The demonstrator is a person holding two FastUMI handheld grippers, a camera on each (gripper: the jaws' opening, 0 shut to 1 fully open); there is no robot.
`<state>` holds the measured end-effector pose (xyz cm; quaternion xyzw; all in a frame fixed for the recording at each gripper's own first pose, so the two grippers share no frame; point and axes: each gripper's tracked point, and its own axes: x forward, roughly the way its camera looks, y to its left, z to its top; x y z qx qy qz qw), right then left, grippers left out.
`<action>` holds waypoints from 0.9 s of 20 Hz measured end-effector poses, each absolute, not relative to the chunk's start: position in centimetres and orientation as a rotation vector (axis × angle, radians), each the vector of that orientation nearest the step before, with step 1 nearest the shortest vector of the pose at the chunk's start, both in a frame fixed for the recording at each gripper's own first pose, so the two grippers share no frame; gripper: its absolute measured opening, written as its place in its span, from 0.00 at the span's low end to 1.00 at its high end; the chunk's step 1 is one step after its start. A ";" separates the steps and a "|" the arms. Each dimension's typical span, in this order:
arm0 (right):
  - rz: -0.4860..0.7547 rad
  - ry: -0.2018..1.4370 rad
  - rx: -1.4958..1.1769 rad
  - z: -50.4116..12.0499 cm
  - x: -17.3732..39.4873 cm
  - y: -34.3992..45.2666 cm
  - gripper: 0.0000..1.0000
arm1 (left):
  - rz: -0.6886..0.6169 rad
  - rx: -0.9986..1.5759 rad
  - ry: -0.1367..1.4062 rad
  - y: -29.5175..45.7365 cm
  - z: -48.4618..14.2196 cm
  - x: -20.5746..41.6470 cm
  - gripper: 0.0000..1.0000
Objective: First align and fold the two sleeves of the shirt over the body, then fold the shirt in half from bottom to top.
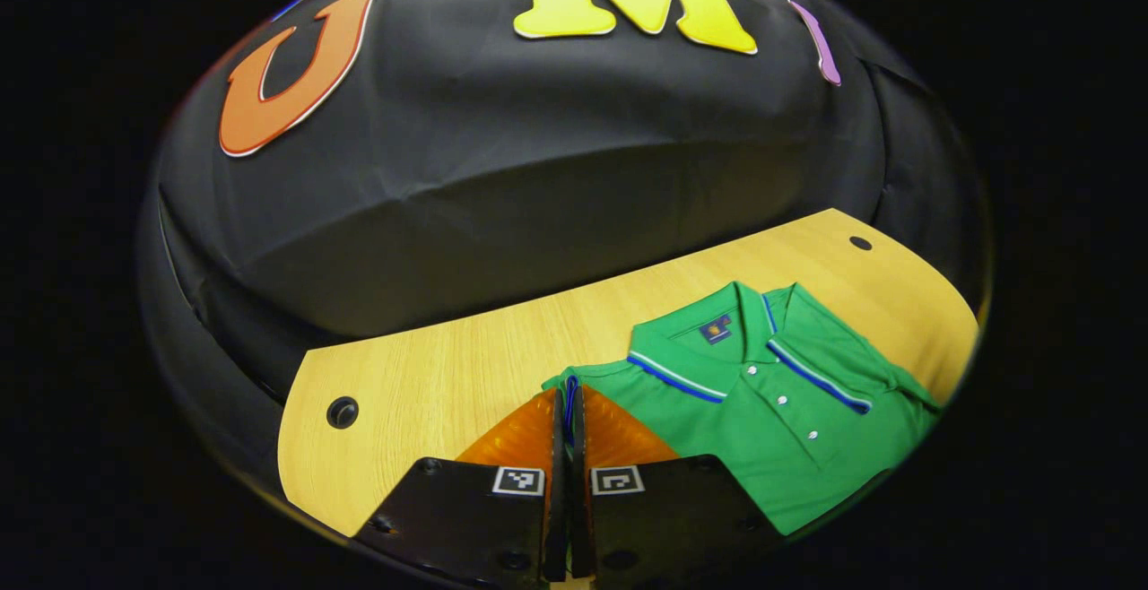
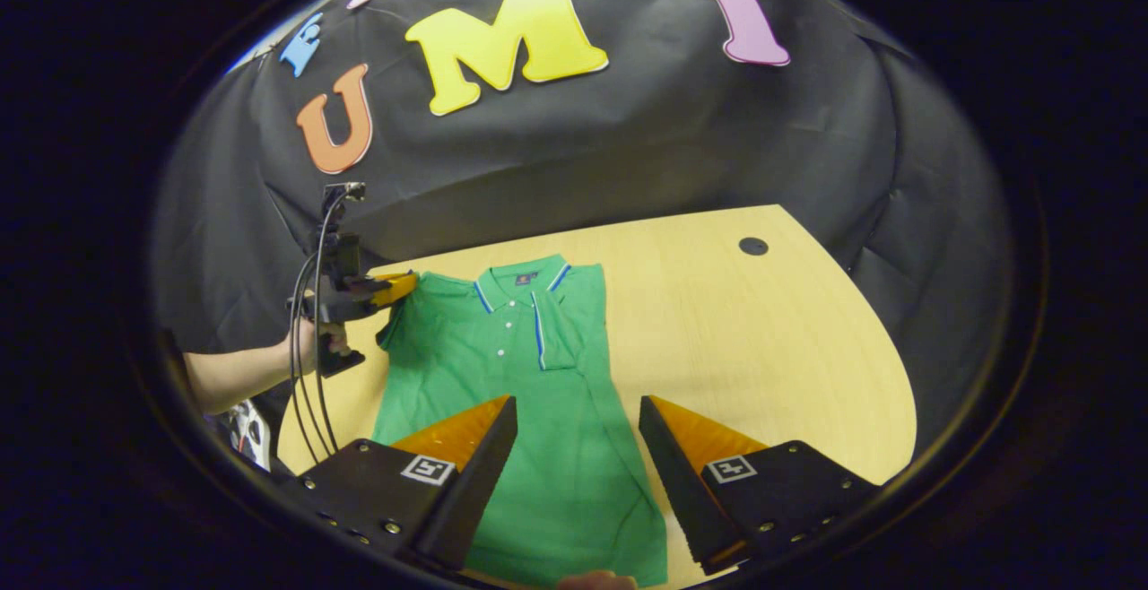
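**Left gripper view: sleeve pinched; right gripper spread above shirt body**

Left gripper view: left gripper [image 1: 567, 411] w/ both fingers pressed together on edge of green short-sleeved polo shirt [image 1: 771, 420], thin strip of blue-trimmed cloth caught between tips. Rest of shirt spread ahead and to right of fingers, flat on light wood-grain tabletop [image 1: 430, 384]. Collar w/ blue-white stripe and buttoned placket just right of tips. Round black hole in tabletop [image 1: 342, 412] left of fingers, another [image 1: 860, 243] far ahead-right.

Right gripper view: right gripper [image 2: 577, 446] w/ fingers wide apart, nothing between them but shirt body [image 2: 547, 446] below. Touching cloth or hovering: can't tell. Shirt [image 2: 502, 366] runs ahead from gripper, collar at far end, right-hand sleeve already folded in over body, right edge straight. Left gripper [image 2: 399, 287] seen ahead-left, clamped on shirt's sleeve at shoulder, cloth lifted slightly there. Person's hand [image 2: 321, 339] and bare forearm behind it, black cables [image 2: 305, 366] hanging down. Bare tabletop [image 2: 762, 348] to right of fingers, black hole [image 2: 753, 246] ahead-right.
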<state>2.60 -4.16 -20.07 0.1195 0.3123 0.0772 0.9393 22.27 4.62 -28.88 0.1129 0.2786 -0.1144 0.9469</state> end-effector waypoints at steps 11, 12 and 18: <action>0.102 0.618 0.319 -19.9 0.2 -7.1 0.86 | -0.289 0.225 0.670 -4.1 -30.1 20.3 0.06; 0.099 0.619 0.323 -20.0 0.1 -7.2 0.86 | -0.323 0.192 0.688 -5.2 -30.5 19.9 0.06; 0.110 0.611 0.319 -19.7 -0.2 -6.8 0.86 | -0.336 0.145 0.707 -4.4 -30.7 17.2 0.97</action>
